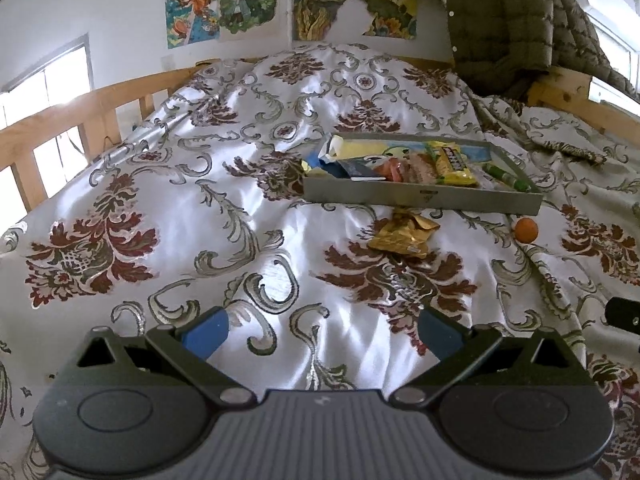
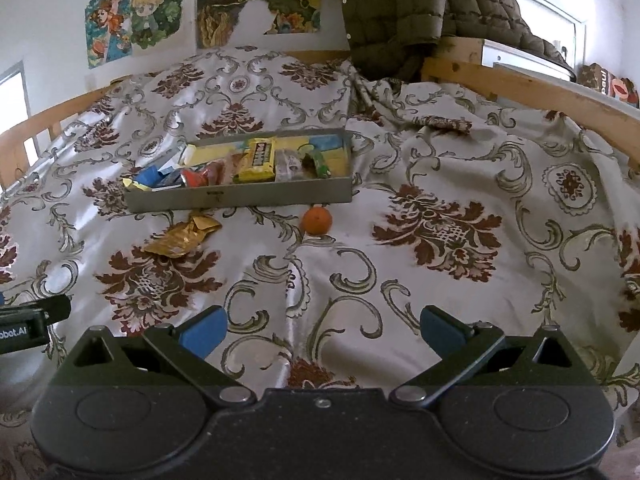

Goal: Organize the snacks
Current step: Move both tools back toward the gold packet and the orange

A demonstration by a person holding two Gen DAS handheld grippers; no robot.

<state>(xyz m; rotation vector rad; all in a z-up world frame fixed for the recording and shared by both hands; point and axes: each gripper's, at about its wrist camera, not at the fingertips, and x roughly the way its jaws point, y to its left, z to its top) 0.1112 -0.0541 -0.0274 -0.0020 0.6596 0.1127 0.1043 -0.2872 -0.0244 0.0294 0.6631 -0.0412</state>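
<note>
A grey shallow tray (image 1: pixel 420 198) (image 2: pixel 240 196) lies on the patterned bedspread and holds several snack packets, among them a yellow packet (image 1: pixel 452 162) (image 2: pixel 258 160). In front of the tray lie a gold foil packet (image 1: pixel 402 234) (image 2: pixel 182 236) and a small orange fruit (image 1: pixel 526 230) (image 2: pixel 316 220). My left gripper (image 1: pixel 324 334) hovers open over the bedspread, well short of the gold packet, with nothing between its blue pads. My right gripper (image 2: pixel 324 332) is likewise open and empty, well short of the orange.
Wooden bed rails (image 1: pixel 60 120) (image 2: pixel 540 92) border the bed on both sides. A quilted olive jacket (image 1: pixel 500 20) (image 2: pixel 400 8) hangs at the bed's head. The other gripper's edge shows at the far right (image 1: pixel 624 314) and far left (image 2: pixel 32 320).
</note>
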